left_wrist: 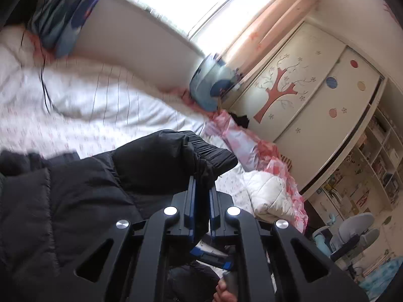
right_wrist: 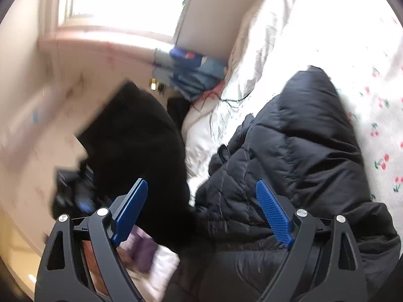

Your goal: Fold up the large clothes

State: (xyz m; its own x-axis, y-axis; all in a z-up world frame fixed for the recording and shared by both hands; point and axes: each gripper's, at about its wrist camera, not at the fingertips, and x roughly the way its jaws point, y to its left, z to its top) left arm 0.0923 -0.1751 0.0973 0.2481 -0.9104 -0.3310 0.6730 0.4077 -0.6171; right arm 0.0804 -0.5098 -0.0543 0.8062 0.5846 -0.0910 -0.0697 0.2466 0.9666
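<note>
While the black puffer jacket (left_wrist: 75, 188) sprawls over the bed (left_wrist: 75, 105), we can see white cherry-print sheet (right_wrist: 377, 100) open on its far side in the right wrist view, and bare sheet beyond the cuff in the left wrist view. Bedding crowds the edges: a pink-and-white quilt (left_wrist: 264, 176) bunches along the bed's side nearest the wardrobe (left_wrist: 302, 95), and a blue pillow (left_wrist: 214, 85) sits against the headboard (left_wrist: 131, 40) under the window (left_wrist: 191, 2).

Our left gripper (left_wrist: 201, 188) reaches forward at a roll, so the room tilts, and its blue pads are drawn nearly together with the jacket's sleeve cuff (left_wrist: 206, 156) pinched between them; the sleeve arches up from the body of the coat. A bit of a hand (left_wrist: 224, 289) shows below the mechanism.

Our right gripper (right_wrist: 201, 196) hangs just above the coat with its blue pads (right_wrist: 273, 214) spread wide, nothing between them. Left of it a dark sleeve (right_wrist: 141, 138) is blurred, hanging in the air.

The jacket is quilted, glossy black, rumpled in soft folds, with an elasticated ribbed cuff.
</note>
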